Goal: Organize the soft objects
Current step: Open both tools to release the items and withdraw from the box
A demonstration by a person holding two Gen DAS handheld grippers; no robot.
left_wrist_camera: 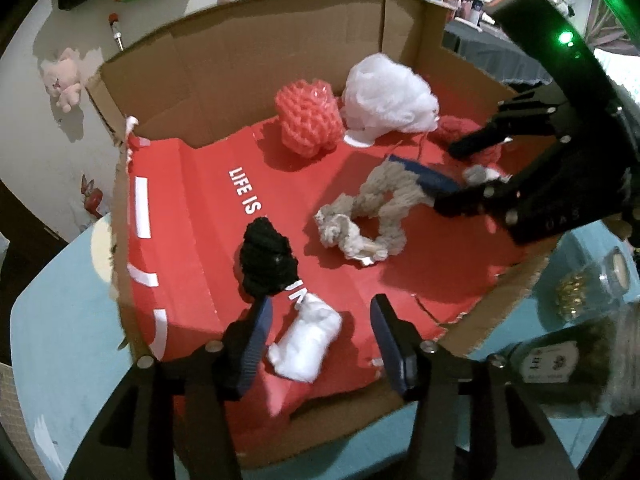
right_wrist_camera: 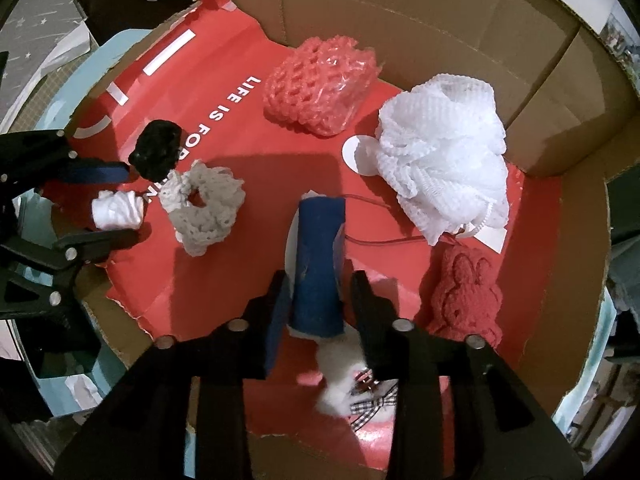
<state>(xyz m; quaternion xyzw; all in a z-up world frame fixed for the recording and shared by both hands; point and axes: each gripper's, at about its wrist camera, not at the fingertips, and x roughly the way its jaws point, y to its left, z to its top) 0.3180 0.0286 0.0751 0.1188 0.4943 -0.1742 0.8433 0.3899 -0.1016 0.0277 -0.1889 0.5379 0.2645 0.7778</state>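
White and fluffy, the small soft wad (left_wrist_camera: 306,338) lies on the red liner (left_wrist_camera: 192,216) of the cardboard box (left_wrist_camera: 248,60), between the left gripper (left_wrist_camera: 320,330)'s parted fingers, apparently untouched. The right gripper (right_wrist_camera: 320,300)'s fingers stand apart around a blue roll (right_wrist_camera: 318,264) beside a white plush with a checked bow (right_wrist_camera: 344,380). Lift both straight up to avoid snagging the grey crocheted ring (left_wrist_camera: 368,216) on the blue table (left_wrist_camera: 60,320).

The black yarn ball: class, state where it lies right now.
In the left wrist view, the black yarn ball lies on the red liner, left of centre, just beyond the small white bundle.
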